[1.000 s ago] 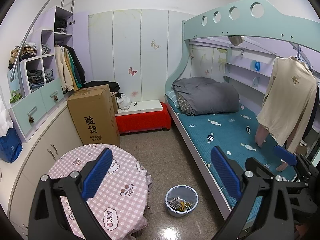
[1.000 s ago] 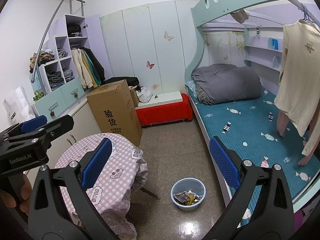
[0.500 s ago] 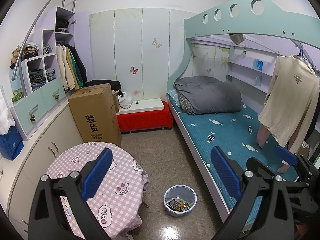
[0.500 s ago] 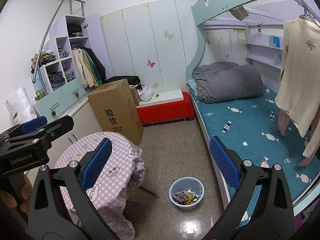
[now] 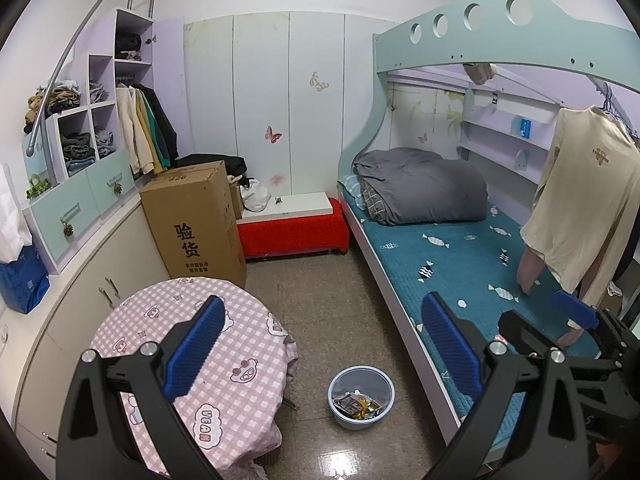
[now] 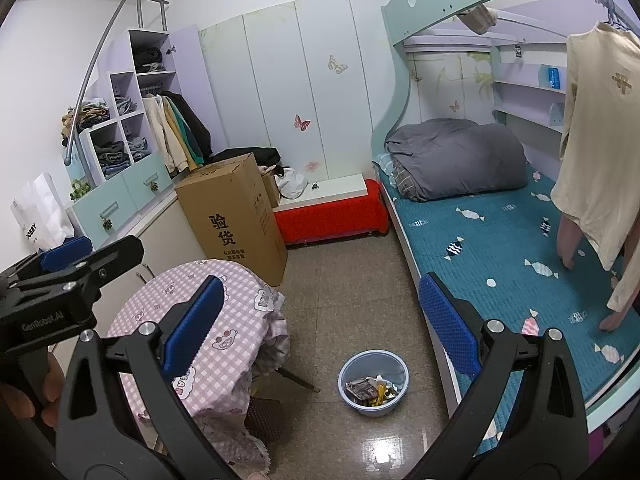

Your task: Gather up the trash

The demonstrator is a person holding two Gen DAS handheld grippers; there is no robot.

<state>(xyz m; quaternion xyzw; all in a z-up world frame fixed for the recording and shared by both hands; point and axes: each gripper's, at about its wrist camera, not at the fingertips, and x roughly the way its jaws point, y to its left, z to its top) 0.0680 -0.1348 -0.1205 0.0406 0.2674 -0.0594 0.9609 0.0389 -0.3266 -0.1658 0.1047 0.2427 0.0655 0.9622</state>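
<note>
From where I sit, the blue bin [image 5: 361,397] on the tiled floor is my landmark, and I read the room from its left across to its right. Far to its left runs the white cabinet [image 5: 100,264] with the shelf unit [image 5: 94,120] of folded clothes above it. Nearer, just left of the bin, stands the round table [image 5: 224,344] under its pink checked cloth; I see nothing lying on the cloth. Behind the table, further from me than the bin, is the tall cardboard box [image 5: 198,220], and straight back from the bin the red bench [image 5: 294,234] against the wall.

The bin itself holds the trash [image 5: 357,405]: crumpled wrappers, silver and yellow, lying at its bottom. In the right wrist view the same wrappers [image 6: 370,391] sit inside the bin [image 6: 373,382].

My left gripper [image 5: 316,348] hangs above the floor with its blue pads spread wide and nothing between them; the bin shows in the gap below. My right gripper [image 6: 318,322] is likewise spread wide and empty, with the bin below it. In the right wrist view a hand [image 6: 24,400] grips the left gripper's handle at the left edge.

Right of the bin lies the lower bunk [image 5: 460,264] with its teal cover, a grey duvet [image 5: 420,188] at its far end, and a cream shirt [image 5: 584,204] hanging over it.
</note>
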